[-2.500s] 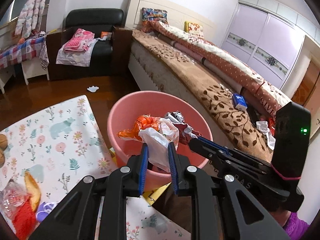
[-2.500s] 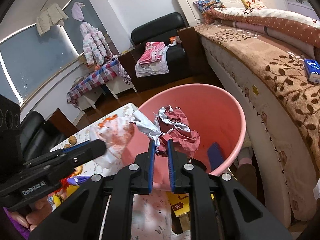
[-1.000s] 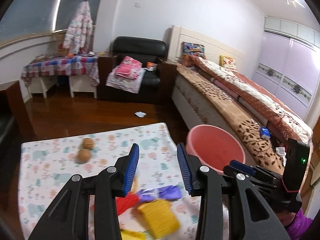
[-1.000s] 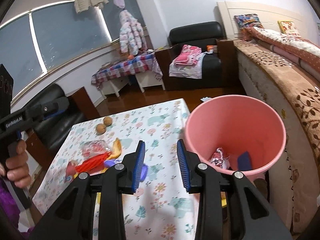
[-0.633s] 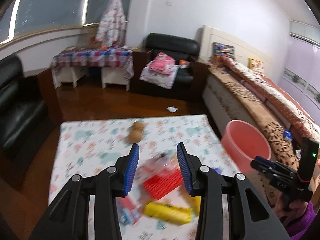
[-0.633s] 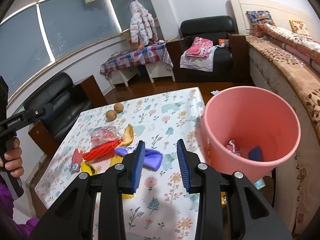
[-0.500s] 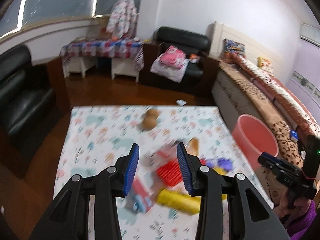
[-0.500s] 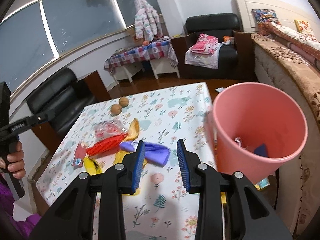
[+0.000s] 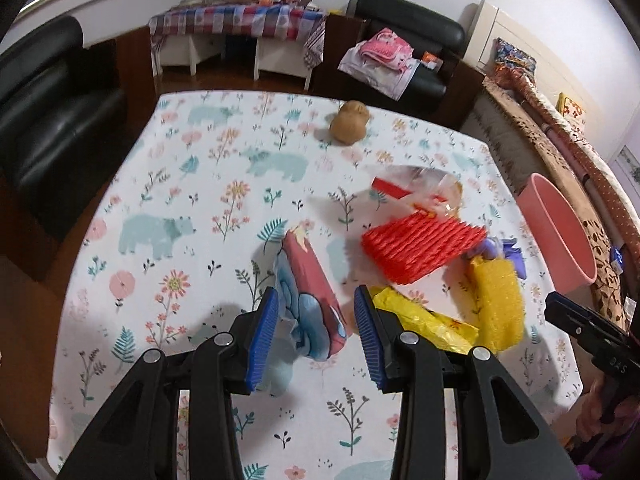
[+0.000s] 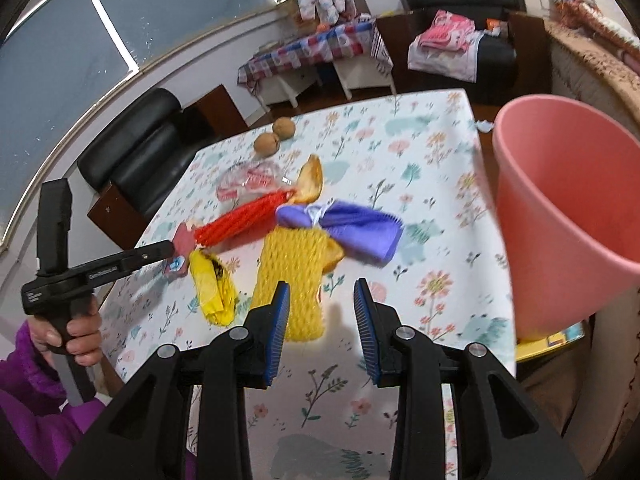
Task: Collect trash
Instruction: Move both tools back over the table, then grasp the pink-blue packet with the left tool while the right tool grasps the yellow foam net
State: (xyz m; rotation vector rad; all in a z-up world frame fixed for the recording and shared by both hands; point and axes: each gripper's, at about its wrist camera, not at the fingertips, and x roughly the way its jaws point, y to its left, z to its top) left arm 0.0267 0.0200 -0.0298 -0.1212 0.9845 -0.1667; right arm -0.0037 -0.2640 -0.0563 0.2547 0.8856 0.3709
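My left gripper [image 9: 316, 336] is open and empty, its jaws on either side of a red and blue snack wrapper [image 9: 310, 288] lying on the floral tablecloth [image 9: 180, 200]. My right gripper [image 10: 320, 328] is open and empty, just above the near end of a yellow foam net [image 10: 296, 276]. Between them lie a red foam net [image 9: 420, 248], a yellow wrapper [image 9: 424, 320], a purple wrapper [image 10: 352, 228] and a clear bag with red print [image 9: 424, 188]. The pink bin [image 10: 568, 208] stands at the table's right edge.
Two brown round fruits [image 9: 348, 124] sit at the table's far side. A black sofa [image 9: 48, 100] stands to the left, a bed [image 9: 560, 120] beyond the bin. A black armchair with clothes [image 9: 400, 60] and a covered side table [image 9: 240, 32] stand at the back.
Both grippers let their trash fall into the bin, opened, and swung back over the table. The left has come down around the red and blue wrapper, the right over the yellow net.
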